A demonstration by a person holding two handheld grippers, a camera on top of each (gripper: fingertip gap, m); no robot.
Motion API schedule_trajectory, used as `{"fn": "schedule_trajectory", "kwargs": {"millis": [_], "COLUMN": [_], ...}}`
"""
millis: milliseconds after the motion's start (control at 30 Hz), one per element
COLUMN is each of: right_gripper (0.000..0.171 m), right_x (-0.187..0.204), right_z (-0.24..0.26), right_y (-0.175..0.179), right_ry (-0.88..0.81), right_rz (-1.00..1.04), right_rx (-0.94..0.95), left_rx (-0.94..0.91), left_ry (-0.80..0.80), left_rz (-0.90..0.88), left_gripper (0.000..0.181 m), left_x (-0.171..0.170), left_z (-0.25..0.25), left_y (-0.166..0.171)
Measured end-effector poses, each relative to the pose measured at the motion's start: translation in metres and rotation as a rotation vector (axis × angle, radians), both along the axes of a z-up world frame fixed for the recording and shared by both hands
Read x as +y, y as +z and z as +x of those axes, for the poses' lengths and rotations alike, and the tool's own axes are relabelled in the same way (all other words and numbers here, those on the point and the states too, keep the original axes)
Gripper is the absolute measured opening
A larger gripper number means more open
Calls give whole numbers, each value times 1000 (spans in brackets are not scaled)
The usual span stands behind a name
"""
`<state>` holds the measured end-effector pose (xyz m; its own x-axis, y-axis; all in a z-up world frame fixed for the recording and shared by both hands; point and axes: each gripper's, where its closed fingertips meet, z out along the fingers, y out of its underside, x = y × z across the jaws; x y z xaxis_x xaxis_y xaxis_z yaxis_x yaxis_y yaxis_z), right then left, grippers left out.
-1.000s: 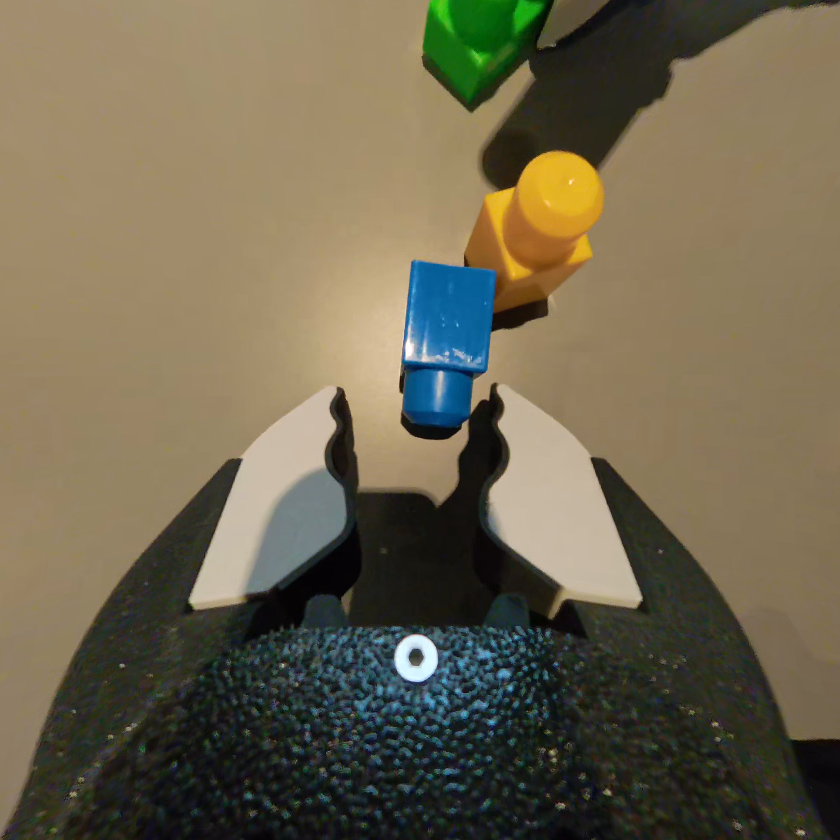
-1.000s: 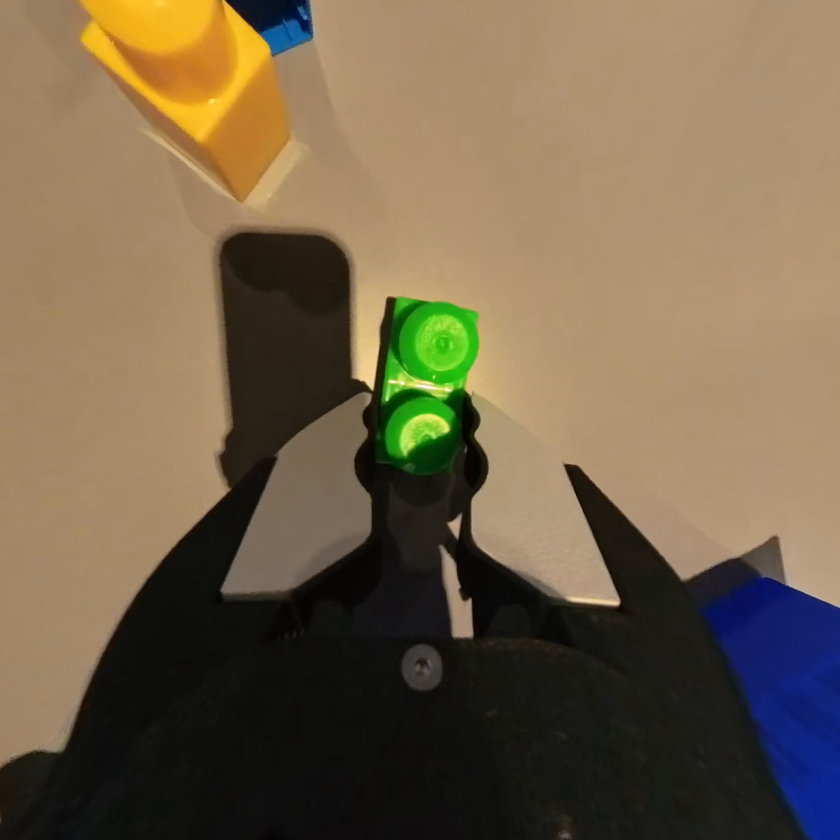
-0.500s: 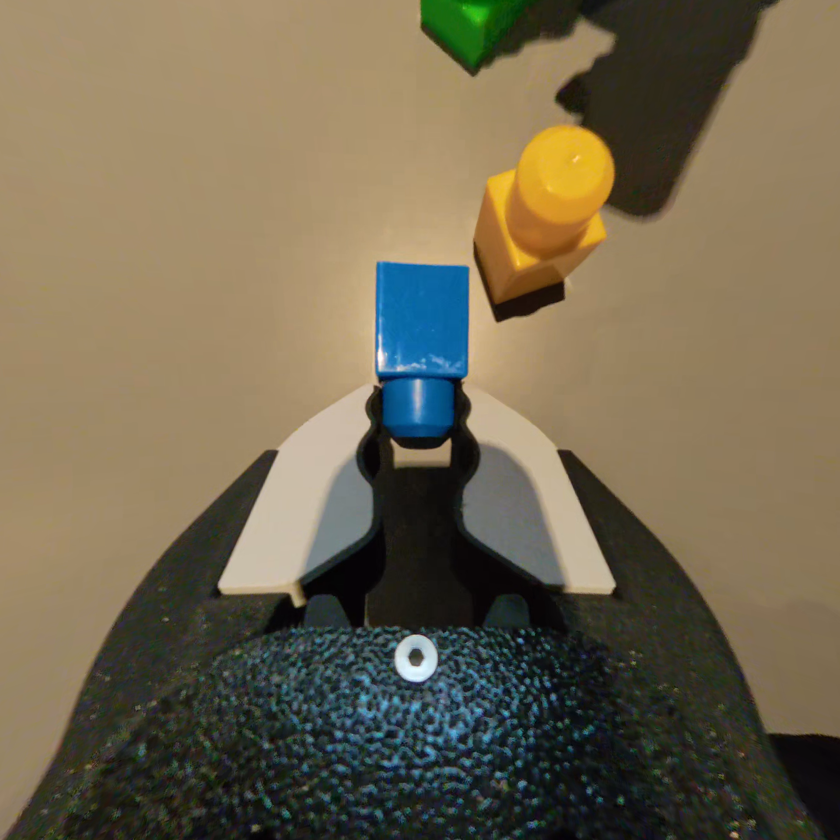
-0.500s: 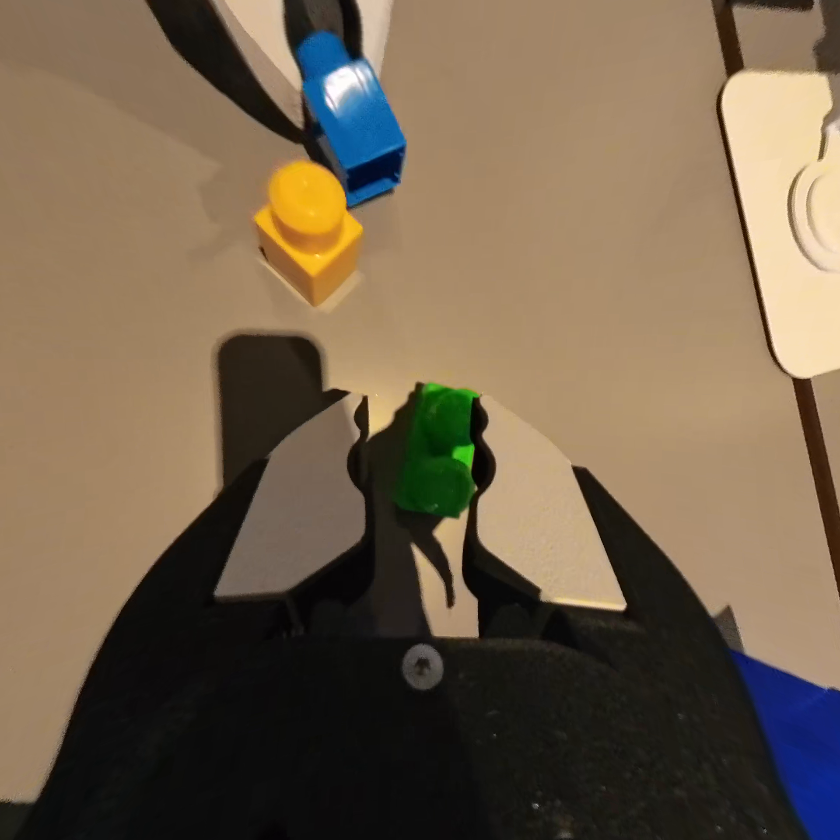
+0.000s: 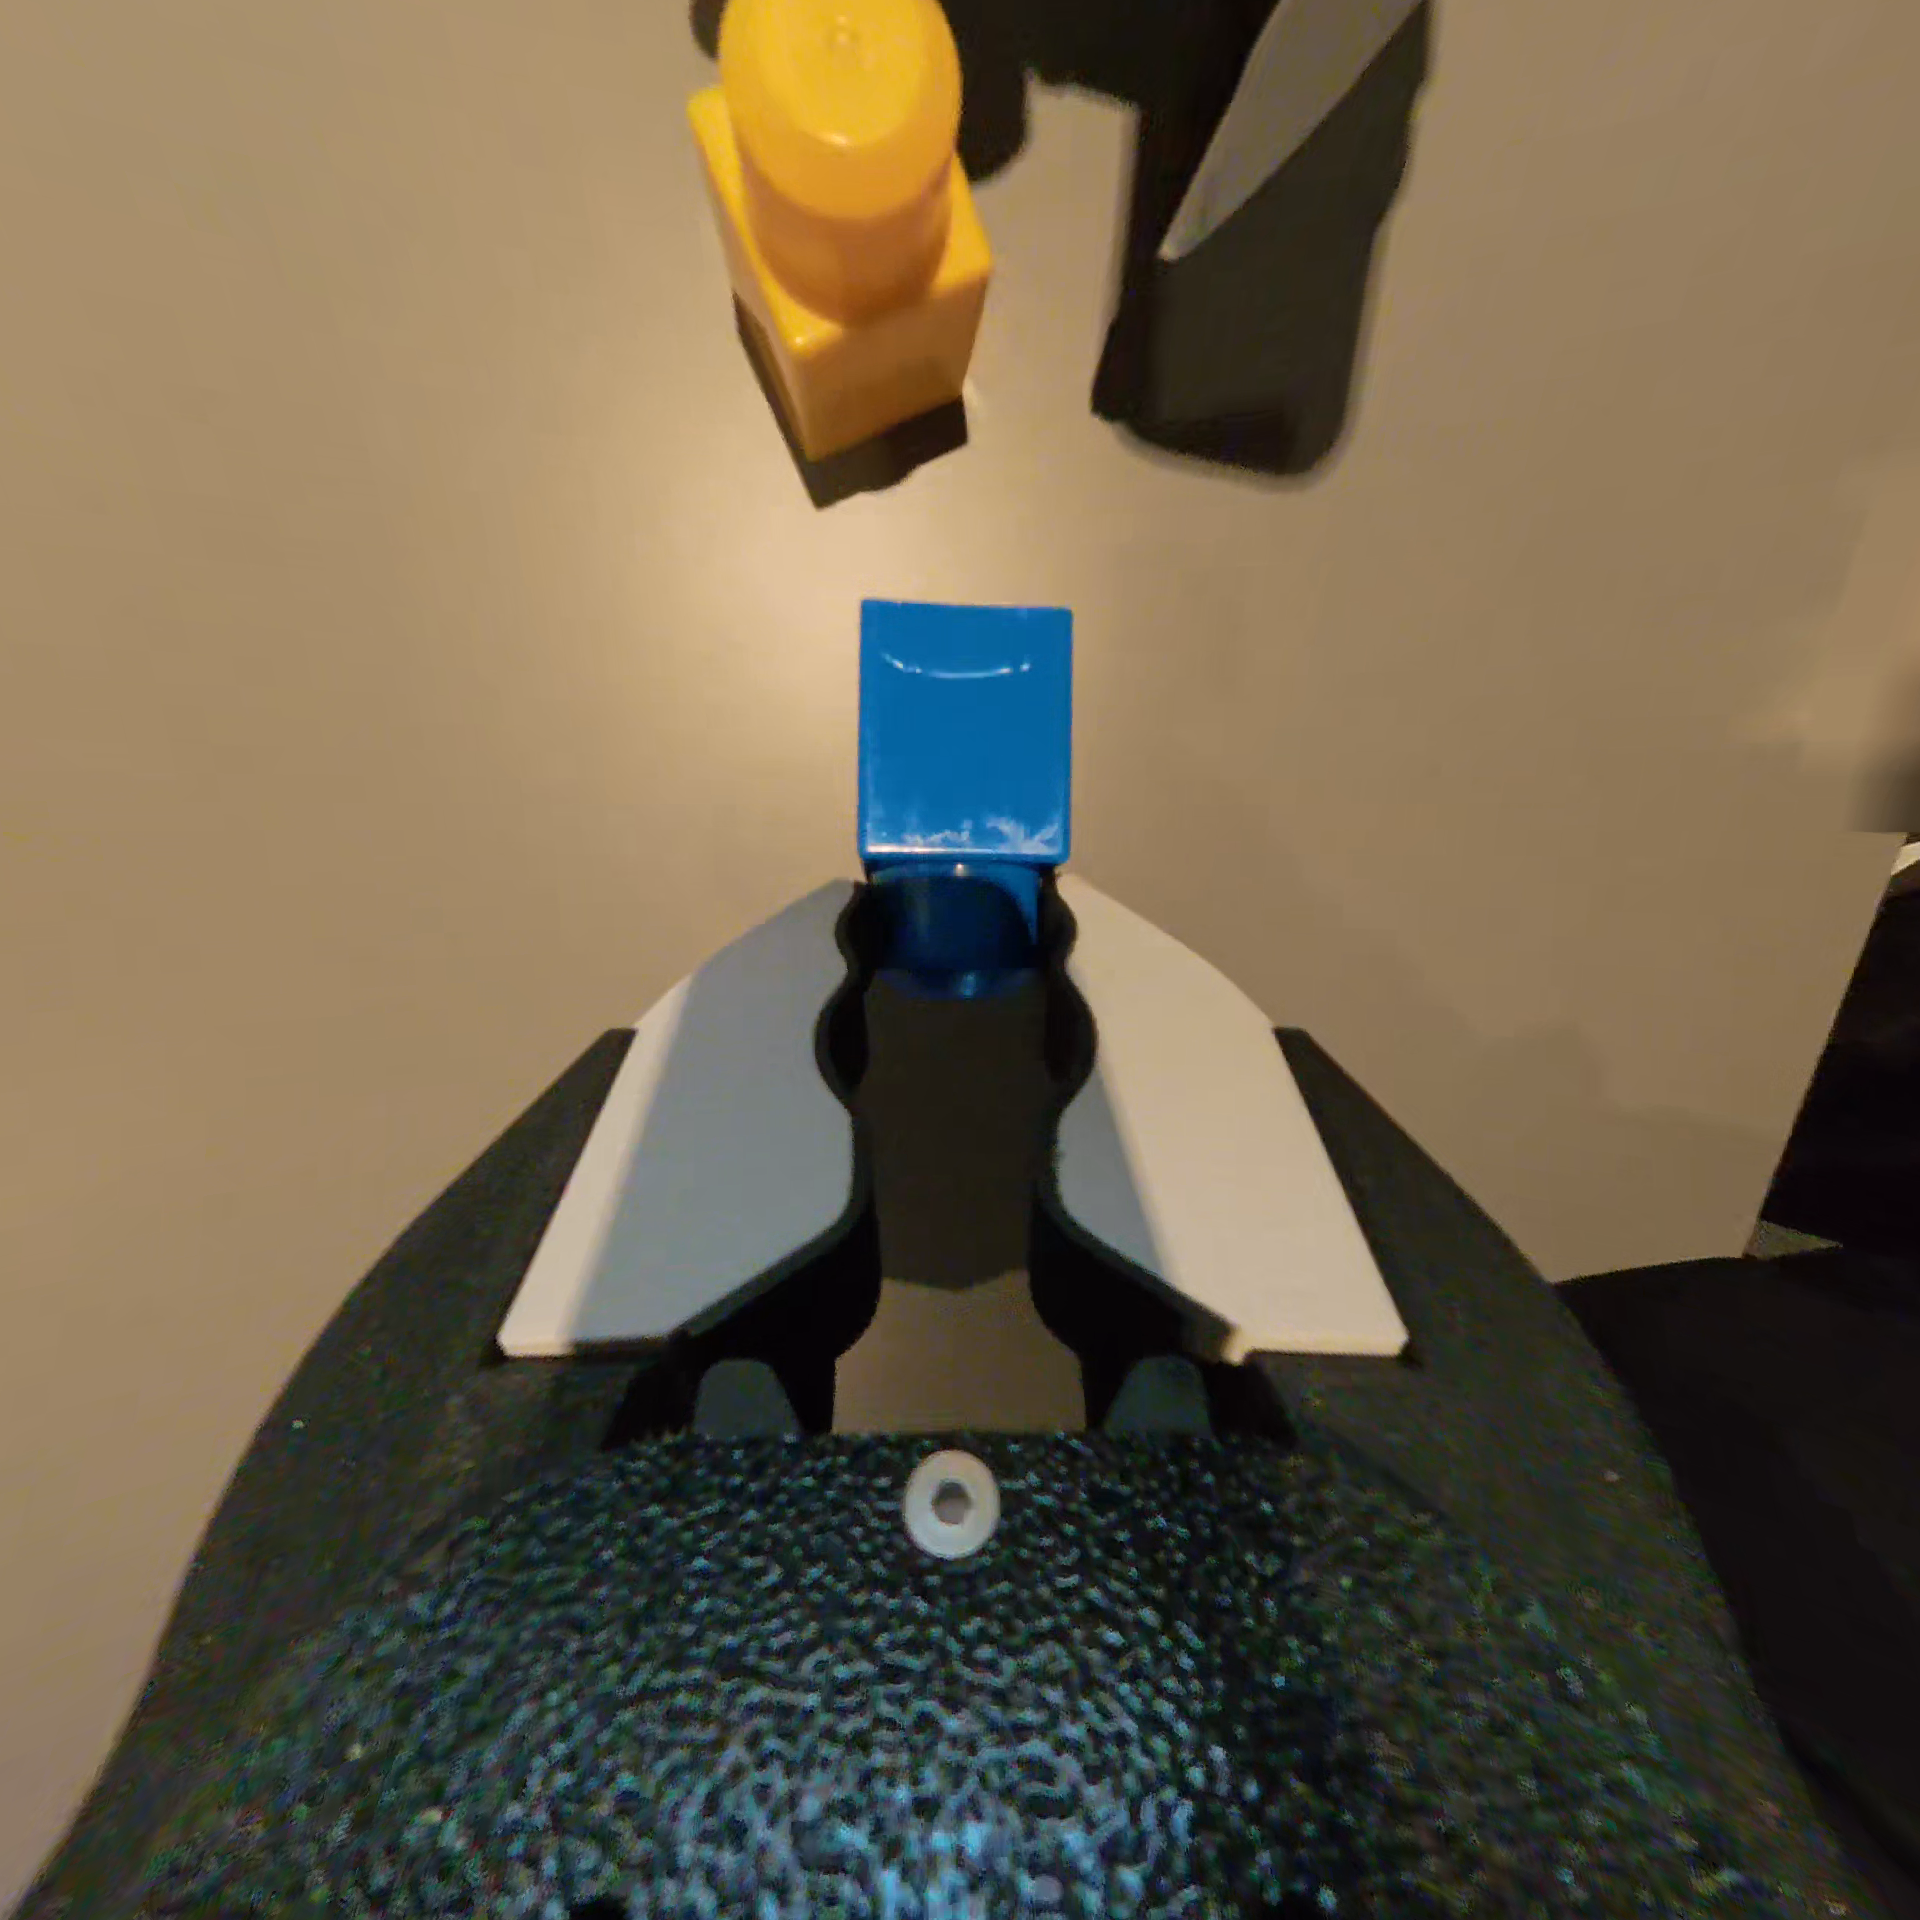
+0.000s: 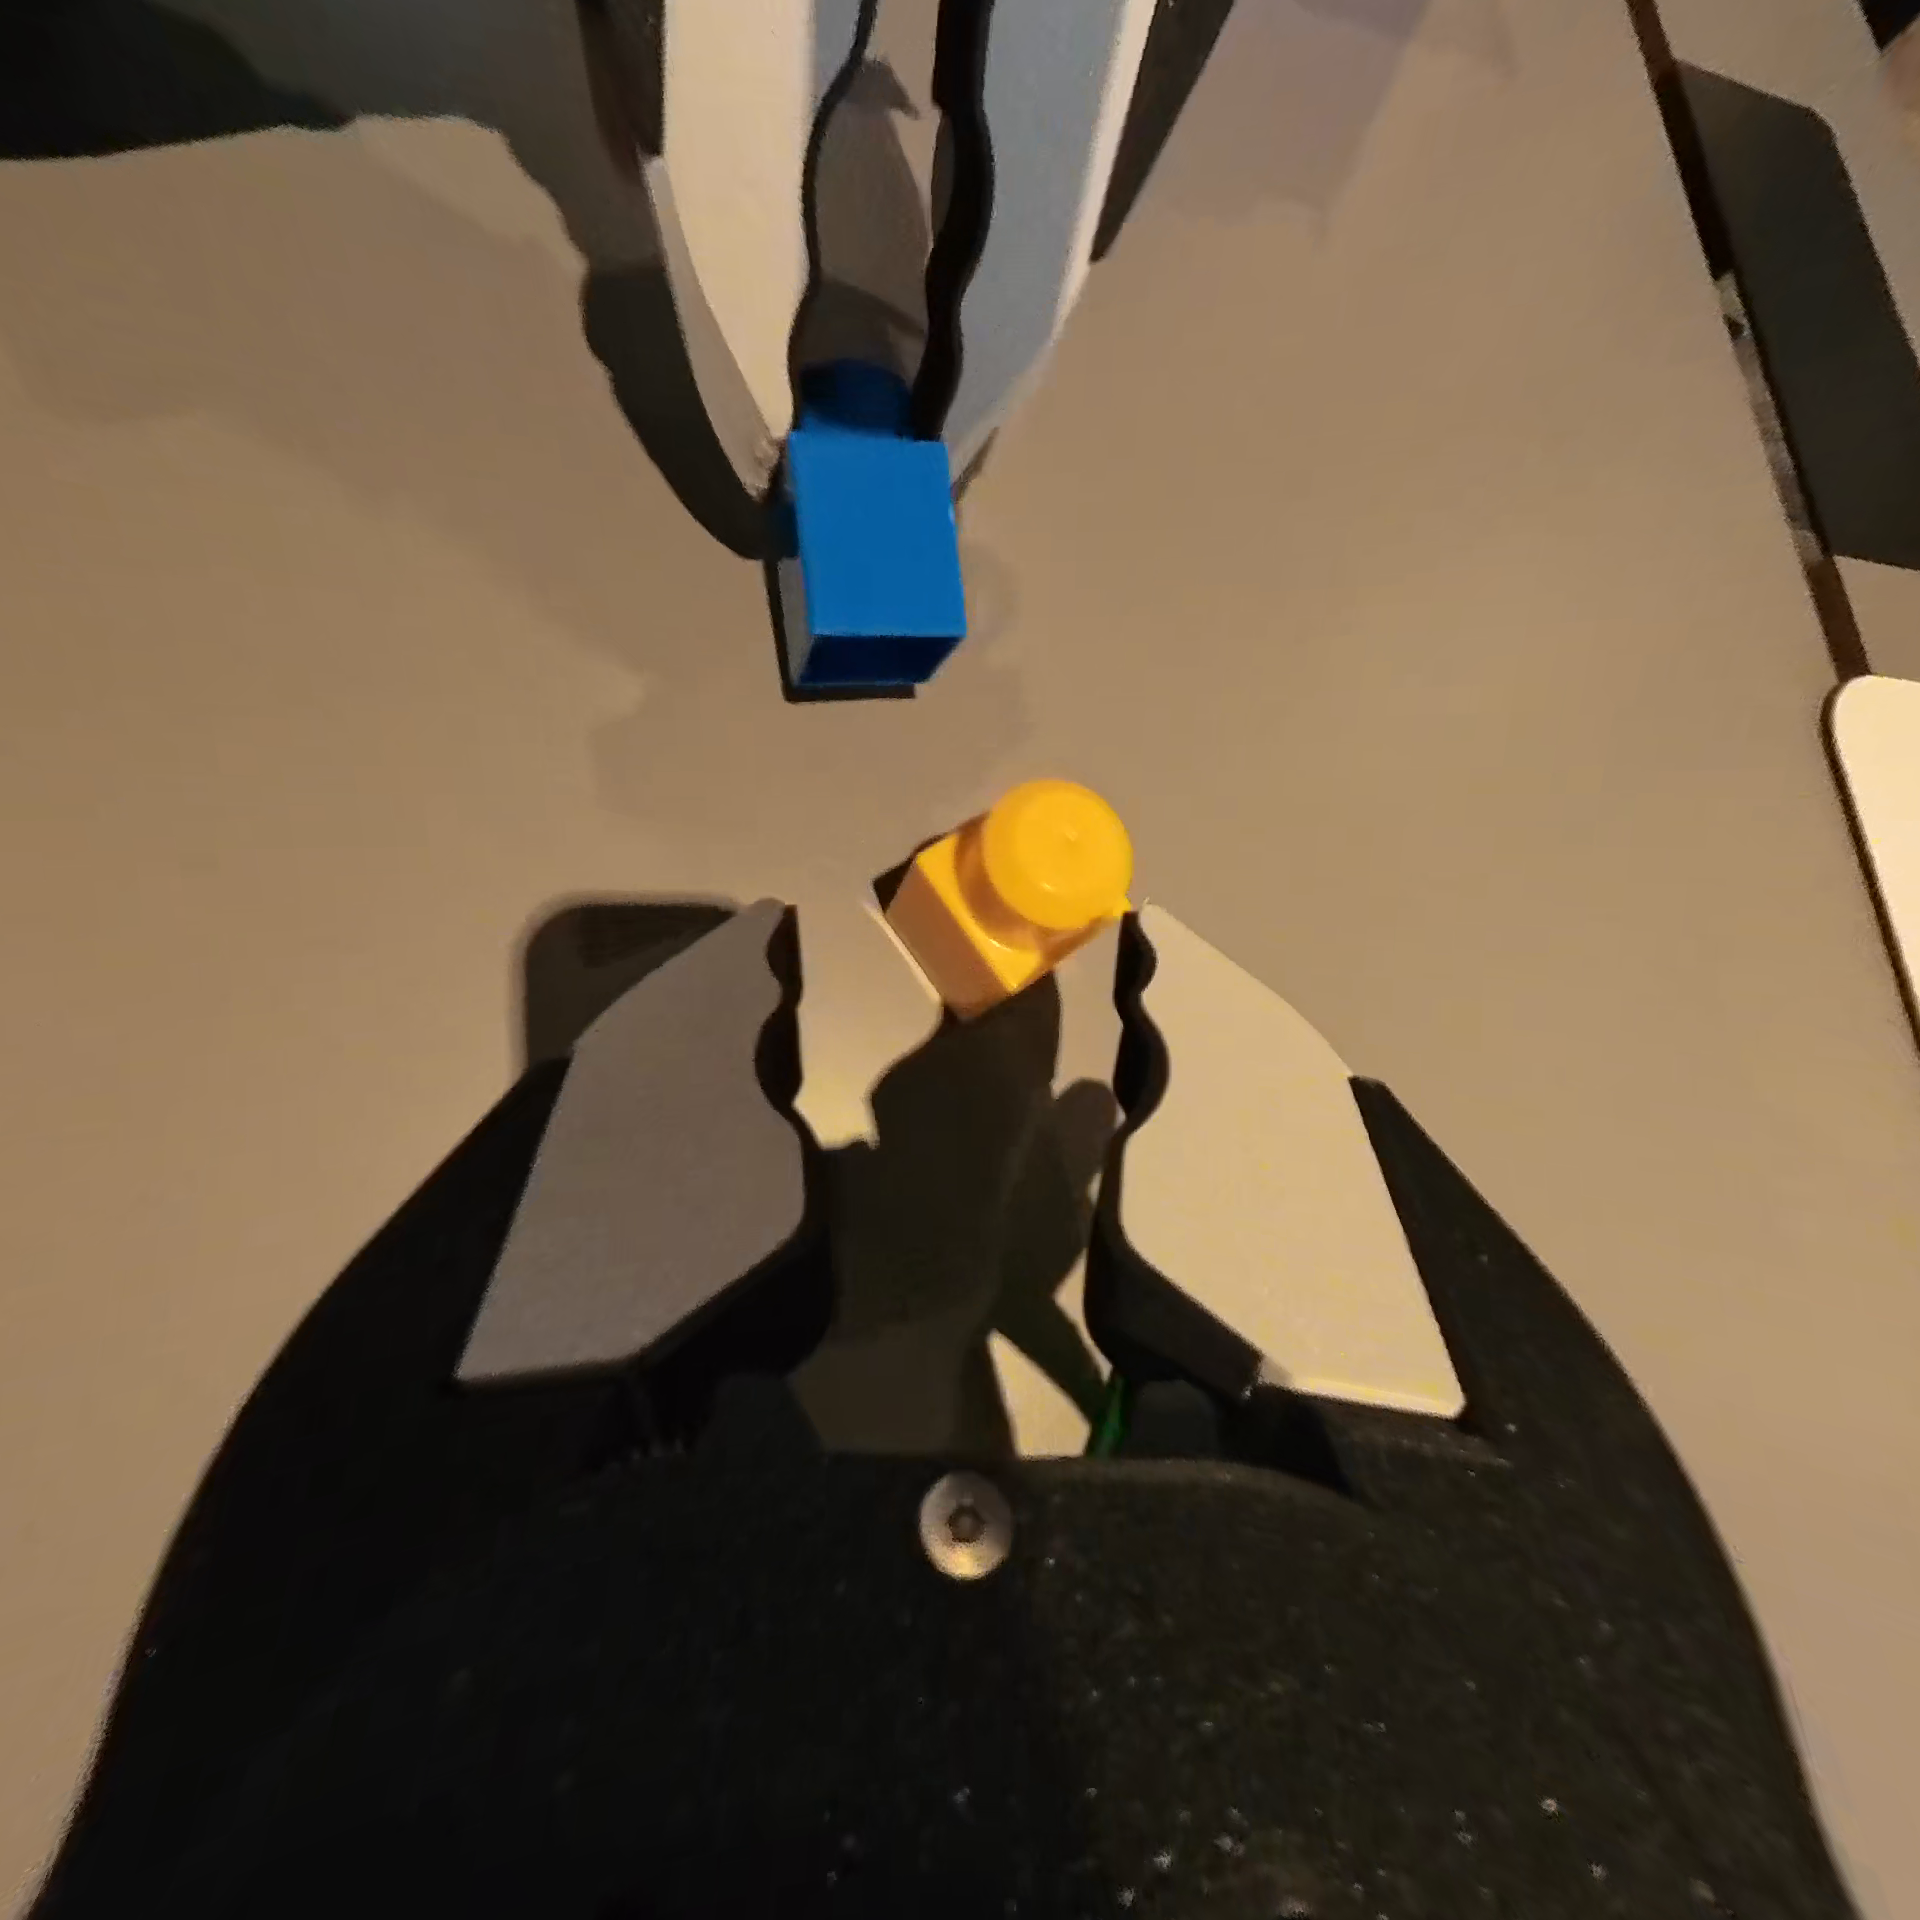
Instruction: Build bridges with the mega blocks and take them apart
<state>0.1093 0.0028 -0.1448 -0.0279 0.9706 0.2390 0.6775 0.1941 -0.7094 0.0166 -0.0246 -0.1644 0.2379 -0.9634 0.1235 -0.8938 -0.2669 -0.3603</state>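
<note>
The left claw (image 5: 956,914) pinches the blue block (image 5: 964,727) by its stud, above the tabletop (image 5: 312,623). The right claw (image 6: 961,925) gapes empty around the upright yellow block (image 6: 1013,904); centre it first, then close squarely on flat sides.
</note>
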Motion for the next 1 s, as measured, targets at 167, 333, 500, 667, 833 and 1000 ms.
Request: {"fn": "schedule_trajectory", "kwargs": {"millis": [167, 333, 500, 667, 833, 1000], "right_gripper": [58, 47, 46, 44, 43, 52], "right_x": [14, 17, 27, 35, 40, 39], "right_z": [-5, -9, -10, 0, 10, 13], "right_y": [-2, -15, -14, -14, -14, -4], "right_ry": [-54, -61, -133, -220, -259, -248], "right_rz": [55, 70, 80, 37, 44, 40], "right_rx": [28, 8, 18, -8, -36, -6], "left_rx": [77, 80, 50, 10, -36, -91], "left_ry": [-15, -19, -11, 18, 30, 32], "left_rz": [9, 10, 13, 30, 55, 79], "left_gripper": [31, 30, 31, 30, 31, 30], "left_x": [-2, 2, 7, 18, 27, 31], "left_z": [5, 13, 17, 23, 31, 34], "left_y": [-6, -12, -14, -16, -16, -9]}}
